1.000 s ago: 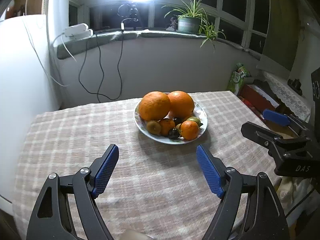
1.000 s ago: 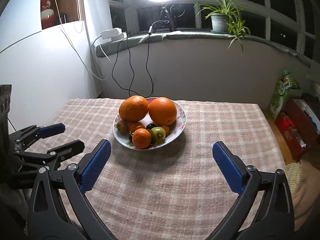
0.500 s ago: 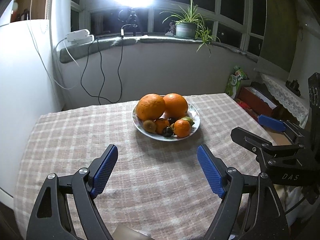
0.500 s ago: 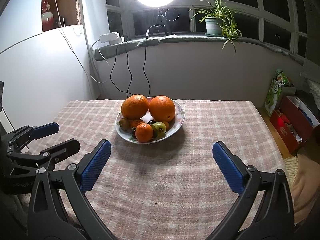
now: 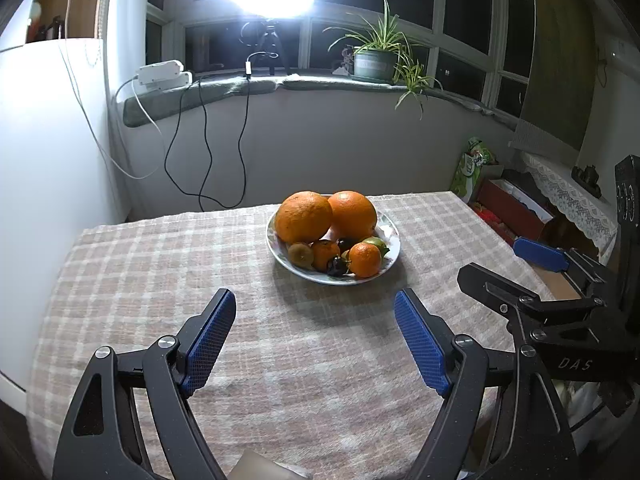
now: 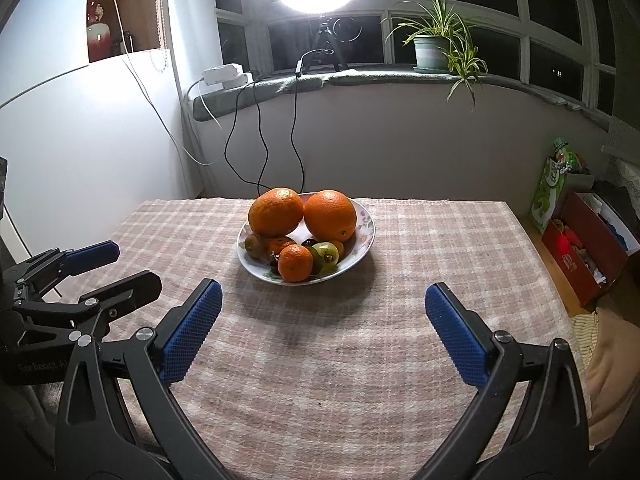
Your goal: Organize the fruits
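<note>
Both grippers have drawn back toward the near edge of the table, so the plate looks smaller and farther than a second ago; I judge the fruits are already gathered and the work is close to finished. The left gripper (image 5: pixel 315 334) hovers low over the beige checked tablecloth (image 5: pixel 160 264), its blue-padded fingers spread wide and holding nothing. The right gripper (image 6: pixel 323 326) hovers beside it toward the right edge, also wide open and empty. Farther, near the far edge, stands the white flowered plate (image 6: pixel 366 240). It carries two big oranges (image 6: pixel 330 214), a small mandarin (image 6: pixel 295 263), a green fruit (image 6: pixel 326 253) and a brown kiwi (image 5: pixel 301 253), all touching together.
</note>
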